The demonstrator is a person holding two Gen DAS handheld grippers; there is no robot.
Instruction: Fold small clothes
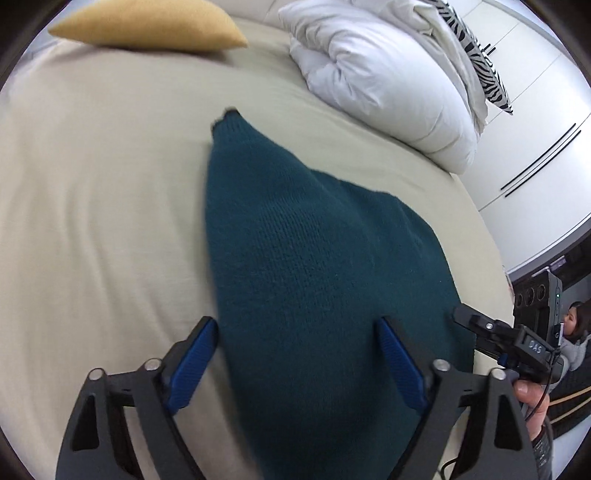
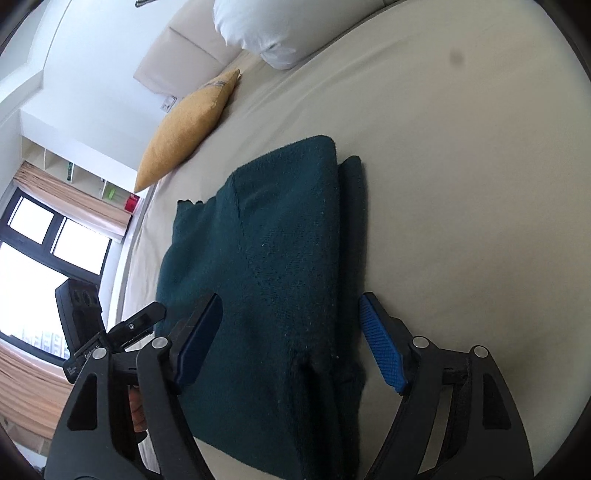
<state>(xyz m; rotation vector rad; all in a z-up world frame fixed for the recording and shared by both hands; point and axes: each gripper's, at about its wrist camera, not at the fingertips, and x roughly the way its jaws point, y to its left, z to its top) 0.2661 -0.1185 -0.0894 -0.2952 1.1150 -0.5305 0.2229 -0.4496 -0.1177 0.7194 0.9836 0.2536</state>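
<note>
A dark teal knitted sweater (image 1: pixel 310 258) lies on the beige bed sheet (image 1: pixel 92 206), folded into a long shape. My left gripper (image 1: pixel 299 354) is open, its blue pads either side of the sweater's near end, just above it. In the right wrist view the sweater (image 2: pixel 280 251) shows folded layers, with a narrow folded edge along its right side. My right gripper (image 2: pixel 291 332) is open and straddles the near end of the sweater. The right gripper's tip (image 1: pixel 480 325) shows at the right in the left wrist view, and the left gripper's tip (image 2: pixel 136 325) at the left in the right wrist view.
A mustard cushion (image 1: pixel 147 26) and a bunched white duvet (image 1: pixel 388 74) lie at the head of the bed. White wardrobe doors (image 1: pixel 535 122) stand beyond the bed. The right wrist view shows the cushion (image 2: pixel 188 125), a window (image 2: pixel 44 240) and wall shelves.
</note>
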